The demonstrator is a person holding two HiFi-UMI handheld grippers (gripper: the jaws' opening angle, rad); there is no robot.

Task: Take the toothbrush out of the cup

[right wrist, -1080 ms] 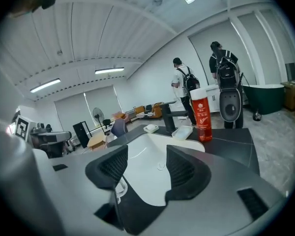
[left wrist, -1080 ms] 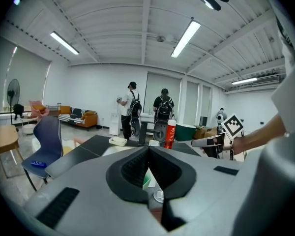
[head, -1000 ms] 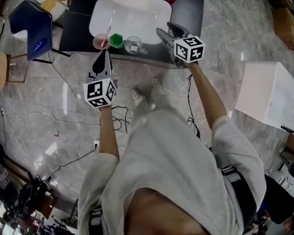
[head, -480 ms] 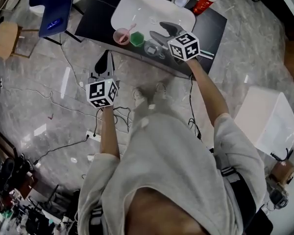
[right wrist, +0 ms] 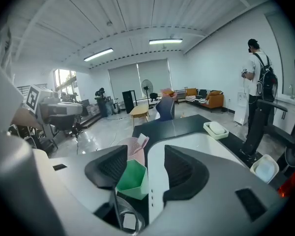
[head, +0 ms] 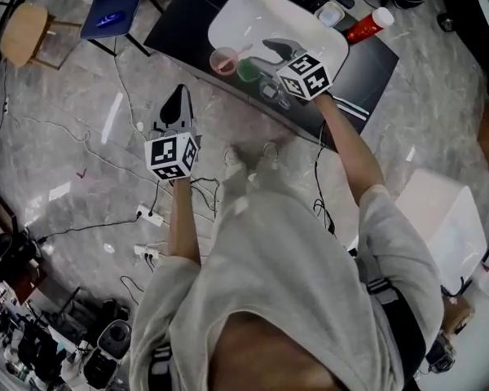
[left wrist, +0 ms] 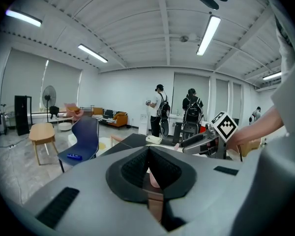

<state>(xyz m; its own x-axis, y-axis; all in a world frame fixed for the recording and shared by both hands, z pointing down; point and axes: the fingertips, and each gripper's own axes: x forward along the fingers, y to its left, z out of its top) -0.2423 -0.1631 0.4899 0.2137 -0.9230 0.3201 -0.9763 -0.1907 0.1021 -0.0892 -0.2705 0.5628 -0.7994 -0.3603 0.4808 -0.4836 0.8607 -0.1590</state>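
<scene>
1. On the dark desk (head: pixel 367 63), at the near rim of a white basin (head: pixel 253 15), we see three cups in a row: a pink cup (head: pixel 223 60), a green cup (head: pixel 247 71) just beside it, and a clear glass cup (head: pixel 269 91) next along
2. The pink cup holds the toothbrush (head: pixel 240 50), which stands tilted with its upper end leaning out over the rim towards the basin
3. We cannot tell whether the green cup holds anything; the glass cup shows a pale patch at its bottom that we cannot identify
4. Beyond the basin we make out a soap dish (right wrist: pixel 216 128), a small clear tub (head: pixel 329 13) and a red bottle (head: pixel 367 27) lying on the desk
5. The right gripper (head: pixel 279 49) hangs over the basin's near edge, just beside the cups, its jaws wide apart and holding nothing
6. In the right gripper view the green cup sits low in the gap between the jaws, the pink cup stands just past it, and the toothbrush's end shows near the tip of the jaw on the view's left, touching neither jaw
7. The left gripper (head: pixel 178 98) is over the floor, off the desk and well apart from the cups; its jaws are pressed together with nothing between them
</scene>
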